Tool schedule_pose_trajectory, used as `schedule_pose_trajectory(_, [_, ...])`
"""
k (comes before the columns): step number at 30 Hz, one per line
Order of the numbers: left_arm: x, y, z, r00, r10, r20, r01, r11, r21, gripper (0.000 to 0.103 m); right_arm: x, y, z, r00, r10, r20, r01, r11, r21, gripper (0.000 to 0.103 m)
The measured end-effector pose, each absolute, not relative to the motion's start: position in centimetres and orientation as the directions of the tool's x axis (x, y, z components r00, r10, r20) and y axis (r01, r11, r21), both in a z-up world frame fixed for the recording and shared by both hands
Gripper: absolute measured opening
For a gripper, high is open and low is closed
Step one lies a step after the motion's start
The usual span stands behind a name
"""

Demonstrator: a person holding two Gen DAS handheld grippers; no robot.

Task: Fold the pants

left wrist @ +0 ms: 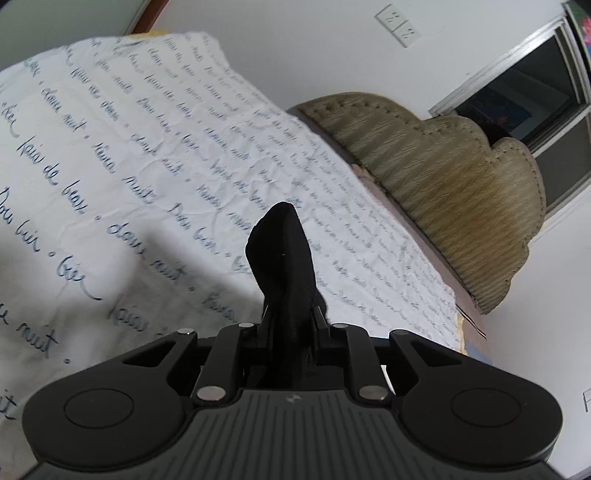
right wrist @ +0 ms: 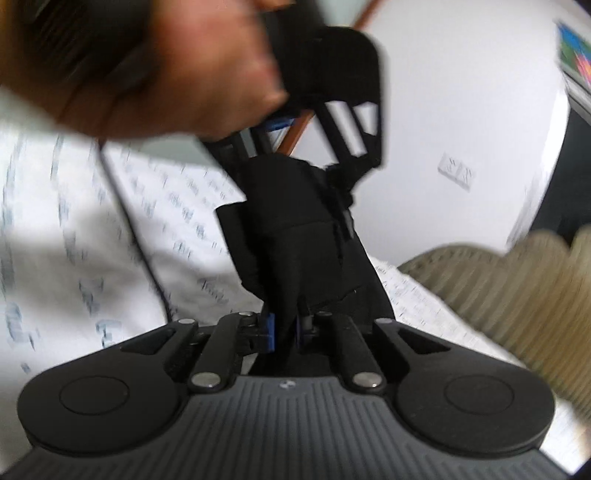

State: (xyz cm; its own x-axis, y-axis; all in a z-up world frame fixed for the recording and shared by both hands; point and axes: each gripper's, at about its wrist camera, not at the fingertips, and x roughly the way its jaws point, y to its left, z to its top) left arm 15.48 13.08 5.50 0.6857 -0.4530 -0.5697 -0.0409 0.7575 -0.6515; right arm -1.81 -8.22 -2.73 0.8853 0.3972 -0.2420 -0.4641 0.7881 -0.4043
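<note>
A bed (left wrist: 122, 155) covered by a white sheet printed with rows of blue handwriting fills the room's foreground, with a tufted beige headboard (left wrist: 443, 177) against a plain white wall. The pants (left wrist: 284, 258), black and bunched, are lifted off the sheet and held between the two tools. In the left wrist view the left hand-held gripper (left wrist: 290, 325) is clenched on a fold of the black cloth, which rises from between its jaws in a rounded peak above the sheet. In the right wrist view the right hand-held gripper (right wrist: 286, 328) has its blue-padded jaws drawn in tight on another part of the same cloth (right wrist: 295, 236), which stands up in a thick dark bundle in front of the camera. Just above that bundle the left tool shows from the outside, its black frame meeting the cloth from above, with the person's hand (right wrist: 177, 74) wrapped round its grip at the upper left; this view is blurred. A thin dark cable (right wrist: 125, 206) hangs across the sheet on the left. On the wall beyond are a double wall switch (left wrist: 398, 25) and a dark window (left wrist: 517, 96) with a pale frame.
</note>
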Motion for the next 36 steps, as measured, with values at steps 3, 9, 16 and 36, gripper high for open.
schedule_pose_trajectory(3, [15.0, 11.5, 6.8, 0.695, -0.459, -0.553, -0.018, 0.758, -0.652, 0.017, -1.8, -10.8, -1.1, 0.877, 0.424, -0.226, -0.476, 0.828, -0.297, 0.007])
schedule_pose_trajectory(9, [14.2, 7.2, 8.8, 0.698, -0.478, -0.533, 0.031, 0.763, -0.646, 0.017, -2.4, -15.7, 0.4, 0.877, 0.443, -0.188, -0.471, 0.87, -0.147, 0.007])
schedule_pose_trajectory(16, [13.4, 0.3, 10.3, 0.682, -0.511, -0.523, 0.112, 0.779, -0.617, 0.017, -3.1, -21.9, 0.8, 0.903, 0.407, -0.14, -0.416, 0.909, -0.042, 0.007])
schedule_pose_trajectory(36, [14.0, -22.7, 4.3, 0.467, -0.58, -0.667, 0.325, 0.814, -0.481, 0.017, -6.6, -42.4, -4.5, 0.962, 0.224, -0.159, -0.151, 0.915, 0.375, 0.008])
